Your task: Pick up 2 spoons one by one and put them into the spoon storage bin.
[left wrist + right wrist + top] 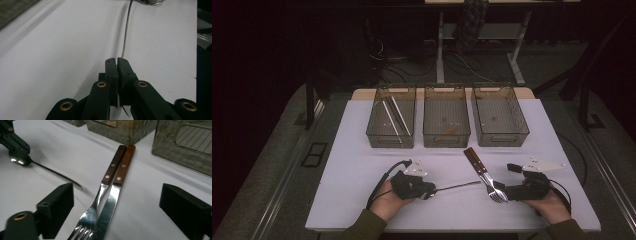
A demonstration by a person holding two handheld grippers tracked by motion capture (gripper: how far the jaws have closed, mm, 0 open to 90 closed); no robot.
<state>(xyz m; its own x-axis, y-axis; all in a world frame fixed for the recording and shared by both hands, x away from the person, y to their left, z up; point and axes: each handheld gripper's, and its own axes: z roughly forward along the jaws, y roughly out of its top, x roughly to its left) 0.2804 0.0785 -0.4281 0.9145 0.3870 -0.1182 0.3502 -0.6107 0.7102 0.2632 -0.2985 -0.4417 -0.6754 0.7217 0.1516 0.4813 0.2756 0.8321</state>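
Left gripper (116, 59) jaws clamped on spoon (126, 30) (thin handle running ahead), right gripper (116, 202) jaws apart, straddling fork (100, 195) and knife (112, 195).

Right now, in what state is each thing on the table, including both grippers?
Left gripper: shut on the spoon.
Spoon: bowl end clamped in the left gripper, handle lying on the table.
Right gripper: open, jaws either side of the fork and knife.
Fork: flat on the table, not held.
Knife: flat beside the fork, touching it.
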